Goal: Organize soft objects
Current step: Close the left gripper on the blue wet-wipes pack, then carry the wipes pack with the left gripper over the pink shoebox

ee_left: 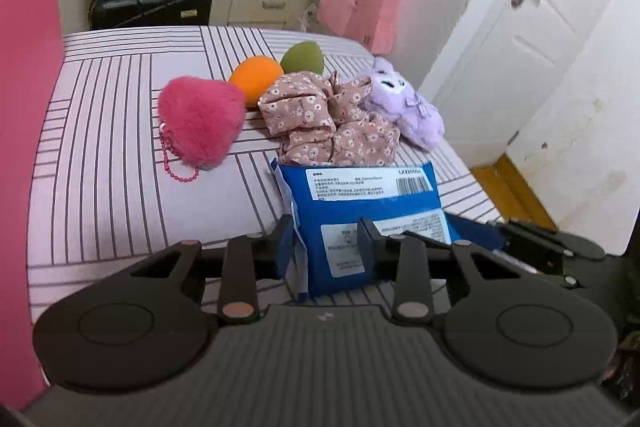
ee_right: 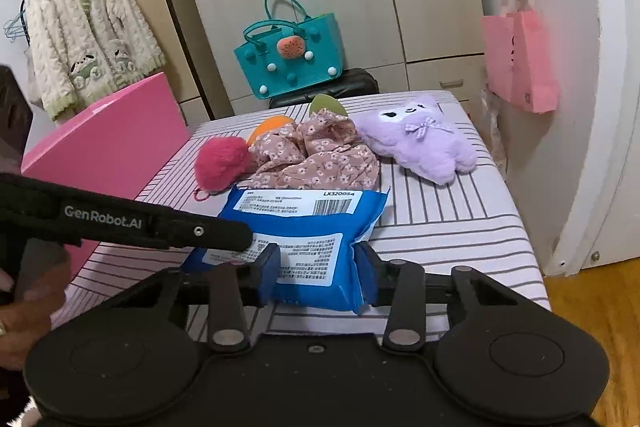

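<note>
Both grippers on one pack: left hand-held gripper [ee_left: 326, 247] clenched on blue wet-wipe pack [ee_left: 362, 215] at near left end, right hand-held gripper [ee_right: 318, 269] clamps near right end. Pack lies on striped bed [ee_left: 120, 163], just before floral cloth [ee_left: 328, 119]. Two-point grip likely stops floppy pack sagging; pink box [ee_right: 108, 143] alongside, probable destination.

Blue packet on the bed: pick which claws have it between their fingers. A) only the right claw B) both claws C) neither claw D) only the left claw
B: the blue packet sits pinched in the left claw, and the right wrist view shows the right claw squeezing its near end too.
</note>
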The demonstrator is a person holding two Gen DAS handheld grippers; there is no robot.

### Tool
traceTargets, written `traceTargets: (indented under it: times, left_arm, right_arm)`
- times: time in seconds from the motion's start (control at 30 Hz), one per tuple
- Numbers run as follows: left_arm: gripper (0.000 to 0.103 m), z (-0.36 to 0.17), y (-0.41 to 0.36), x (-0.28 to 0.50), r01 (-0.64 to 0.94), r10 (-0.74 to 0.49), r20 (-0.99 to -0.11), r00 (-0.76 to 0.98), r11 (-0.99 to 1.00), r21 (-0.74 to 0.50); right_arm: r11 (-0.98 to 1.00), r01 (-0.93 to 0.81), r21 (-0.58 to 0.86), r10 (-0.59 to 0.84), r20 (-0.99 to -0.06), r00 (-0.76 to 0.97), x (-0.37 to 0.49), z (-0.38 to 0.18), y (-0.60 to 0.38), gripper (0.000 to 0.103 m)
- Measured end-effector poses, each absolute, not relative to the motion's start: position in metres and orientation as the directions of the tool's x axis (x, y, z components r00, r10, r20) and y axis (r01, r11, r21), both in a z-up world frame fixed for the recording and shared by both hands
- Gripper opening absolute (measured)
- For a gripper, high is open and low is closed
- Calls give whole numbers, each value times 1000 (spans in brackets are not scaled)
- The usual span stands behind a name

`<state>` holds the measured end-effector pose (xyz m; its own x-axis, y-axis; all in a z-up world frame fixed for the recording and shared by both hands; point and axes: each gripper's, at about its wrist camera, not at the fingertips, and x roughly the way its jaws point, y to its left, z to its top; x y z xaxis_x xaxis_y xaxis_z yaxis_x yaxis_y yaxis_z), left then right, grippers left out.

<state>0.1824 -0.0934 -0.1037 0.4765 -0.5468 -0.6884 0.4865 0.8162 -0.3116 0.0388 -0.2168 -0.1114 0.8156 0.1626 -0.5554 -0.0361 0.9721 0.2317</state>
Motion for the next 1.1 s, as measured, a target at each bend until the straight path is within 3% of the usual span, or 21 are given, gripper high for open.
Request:
traceTargets:
  times: [0.4, 0.87, 0.97, 1.1]
  left_arm:
    - [31, -95, -78, 157, 468, -554, -658, 510, 821, -329]
    - [31, -33, -27, 117, 524, -545, -598, 588, 820, -232]
    - [31, -20, -12, 113, 535, -547, -583, 601, 817, -216]
    - [31, -3, 13, 108, 531, -547, -555, 627, 821, -209]
  right_arm:
    - [956, -31, 292, 203, -582, 787, 26, -100, -195, 54]
    - [942, -143, 305, 297, -550, 781, 10, -40, -150, 55]
    - [938, -181, 296, 322, -545, 775, 12, -26, -138, 53]
    - [924, -239, 299, 368, -521, 770, 18, -6, -123, 38]
